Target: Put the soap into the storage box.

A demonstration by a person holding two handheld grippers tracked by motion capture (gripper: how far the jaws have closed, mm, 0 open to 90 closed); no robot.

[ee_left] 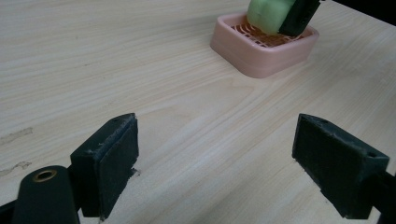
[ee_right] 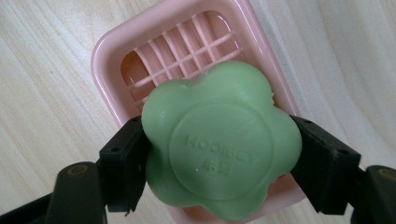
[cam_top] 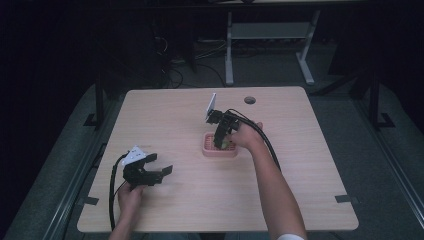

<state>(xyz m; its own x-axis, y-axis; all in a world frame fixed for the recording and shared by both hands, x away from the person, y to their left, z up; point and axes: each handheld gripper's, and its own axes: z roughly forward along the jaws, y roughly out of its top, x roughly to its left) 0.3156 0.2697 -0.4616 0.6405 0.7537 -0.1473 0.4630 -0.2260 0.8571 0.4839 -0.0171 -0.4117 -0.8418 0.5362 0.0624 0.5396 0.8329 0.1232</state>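
- Right gripper view: a green flower-shaped soap (ee_right: 222,151) sits pinched between the two black jaws of the right hand-held gripper (ee_right: 219,163), one jaw pressing each side of it.
- Raised lettering on the soap's round centre reads roughly "HOOIBEY", with smaller characters beneath that are too faint to make out.
- Directly under the soap lies a pink soap dish (ee_right: 112,56) with a slatted grid floor; whether the soap touches the grid cannot be told.
- High view: the dish (cam_top: 207,150) rests near the middle of the pale wooden worktop (cam_top: 300,170), with the right hand-held gripper (cam_top: 220,142) and the hand over it.
- Left hand-held gripper (cam_top: 162,172) rests well apart on the near left of the worktop, its jaws spread wide with nothing between them.
- Left gripper view: bare wood lies between those jaws, and the dish (ee_left: 254,58) with the green soap (ee_left: 266,14) shows farther off.
- A round hole (cam_top: 250,100) marks the worktop's far edge.
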